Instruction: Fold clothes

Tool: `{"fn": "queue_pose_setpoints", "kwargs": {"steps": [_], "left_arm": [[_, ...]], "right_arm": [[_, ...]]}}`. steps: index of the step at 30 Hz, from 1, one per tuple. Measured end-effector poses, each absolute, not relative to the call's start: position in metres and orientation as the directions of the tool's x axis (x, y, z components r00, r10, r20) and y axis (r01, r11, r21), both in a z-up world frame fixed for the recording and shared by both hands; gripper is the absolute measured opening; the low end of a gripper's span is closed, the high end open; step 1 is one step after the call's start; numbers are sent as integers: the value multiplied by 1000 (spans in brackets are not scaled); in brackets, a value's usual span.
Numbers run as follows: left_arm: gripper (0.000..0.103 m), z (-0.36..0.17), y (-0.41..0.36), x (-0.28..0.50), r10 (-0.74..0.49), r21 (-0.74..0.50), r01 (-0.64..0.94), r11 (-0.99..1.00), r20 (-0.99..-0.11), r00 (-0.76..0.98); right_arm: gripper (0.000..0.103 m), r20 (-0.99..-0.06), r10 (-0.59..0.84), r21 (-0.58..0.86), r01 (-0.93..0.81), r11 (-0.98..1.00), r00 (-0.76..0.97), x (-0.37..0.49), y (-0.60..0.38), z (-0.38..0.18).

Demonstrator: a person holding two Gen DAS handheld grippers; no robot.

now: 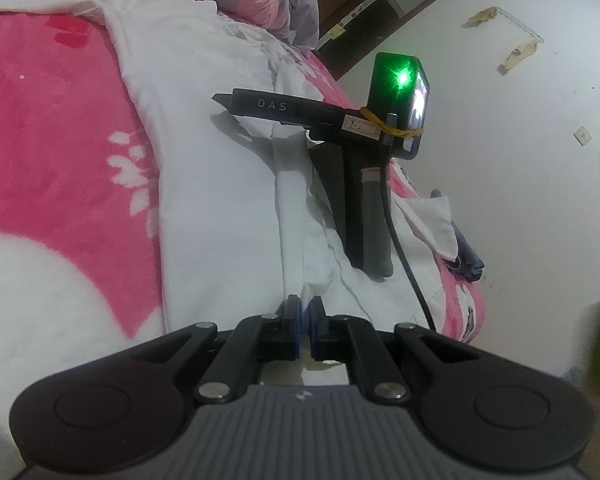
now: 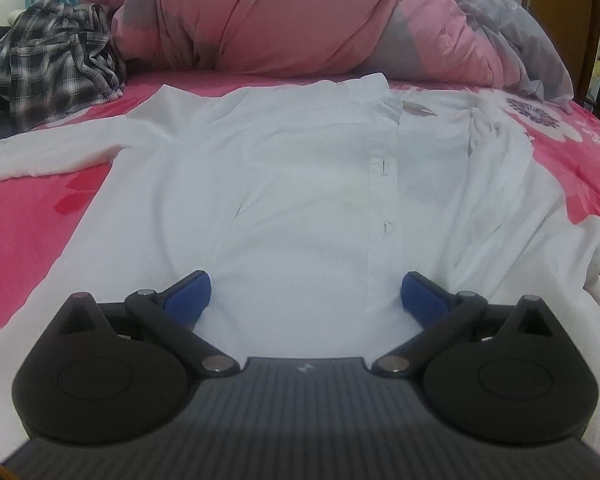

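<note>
A white button-up shirt [image 2: 300, 184] lies spread on the pink flowered blanket [image 2: 24, 216], collar at the far end and one sleeve stretched out to the left. My right gripper [image 2: 304, 296] stands open just above the shirt's near end, blue pads [image 2: 188, 296] wide apart with only flat cloth under them. My left gripper [image 1: 305, 312] is shut on a raised fold of the white shirt [image 1: 220, 200], which runs away from the pads as a ridge. The left wrist view also shows the right gripper [image 1: 236, 106] side on, with a green light on its body.
A bunched pink and grey quilt [image 2: 300, 12] fills the bed's far end. A crumpled plaid garment [image 2: 56, 64] sits at the far left. A dark blue cloth [image 1: 466, 256] and a white cloth [image 1: 436, 220] lie at the bed's edge by the white wall [image 1: 520, 140].
</note>
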State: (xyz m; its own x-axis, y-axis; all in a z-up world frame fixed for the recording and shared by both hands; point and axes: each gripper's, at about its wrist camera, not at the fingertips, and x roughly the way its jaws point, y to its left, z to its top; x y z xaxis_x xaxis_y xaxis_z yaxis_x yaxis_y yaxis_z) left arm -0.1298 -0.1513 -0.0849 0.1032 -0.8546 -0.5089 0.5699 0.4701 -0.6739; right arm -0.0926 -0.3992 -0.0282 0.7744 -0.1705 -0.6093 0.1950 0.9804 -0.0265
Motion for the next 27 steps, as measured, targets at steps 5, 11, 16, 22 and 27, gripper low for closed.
{"fn": "queue_pose_setpoints", "kwargs": {"steps": [5, 11, 16, 22, 27], "left_arm": [[5, -84, -153, -132, -849, -664, 572, 483, -516, 118], [5, -83, -154, -131, -846, -660, 573, 487, -520, 120], [5, -83, -155, -130, -845, -657, 574, 489, -520, 124], [5, -82, -156, -130, -844, -655, 574, 492, -521, 129], [5, -81, -156, -130, -844, -655, 572, 493, -521, 131]], "right_arm": [[102, -610, -172, -27, 197, 980, 774, -94, -398, -28], [102, -611, -172, -26, 197, 980, 773, -93, -398, -28], [102, -612, -171, -27, 195, 980, 772, -93, -399, -28], [102, -613, -170, -25, 196, 980, 771, -93, -399, -27], [102, -614, -169, -25, 195, 981, 771, -93, -399, -27]]}}
